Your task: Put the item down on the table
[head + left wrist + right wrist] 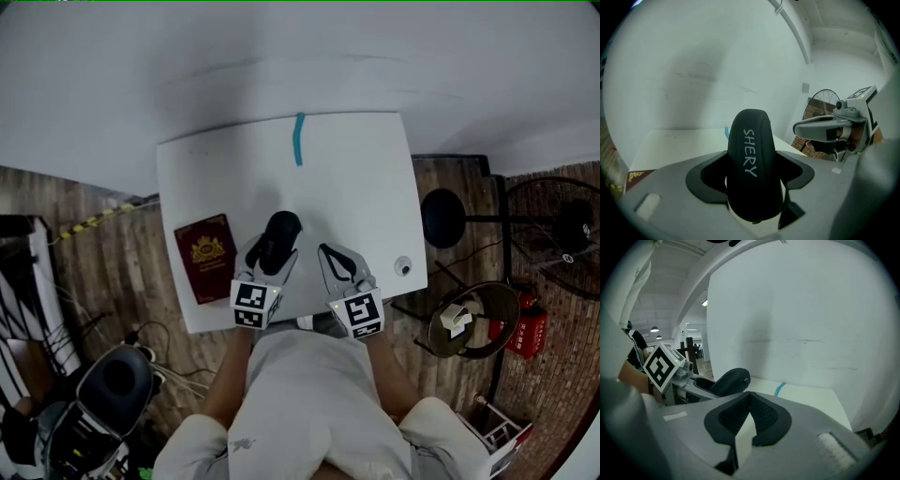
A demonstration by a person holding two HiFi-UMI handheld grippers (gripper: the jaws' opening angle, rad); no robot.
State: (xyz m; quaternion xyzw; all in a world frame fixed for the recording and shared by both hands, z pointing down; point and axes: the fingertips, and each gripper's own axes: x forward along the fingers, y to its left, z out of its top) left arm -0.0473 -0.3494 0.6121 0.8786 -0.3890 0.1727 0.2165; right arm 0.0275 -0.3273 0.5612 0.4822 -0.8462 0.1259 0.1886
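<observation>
Holding a black oblong case (752, 159) in my left gripper (277, 248), I have its fingers set wide around the case's lower half, one pad pressed against each side. The case stands upright between them, its rounded top pointing away from me and the white letters "SHERY" running along its face. Seen from my head, it sits over the near middle of the white table (356, 169); whether its underside touches the tabletop I cannot tell.

My right gripper (750, 397) is just beside the left one, over the table's near edge. Its fingers are closed tip to tip, with nothing between them.

On the table to my left, near the case, a dark red booklet (205, 258) with a gold crest lies flat. A short blue strip (299, 139) lies at the table's far edge, well apart from the case. A small round object (403, 266) rests close to the table's right edge. Beyond that edge, a fan (562, 234) stands on the wooden floor.
</observation>
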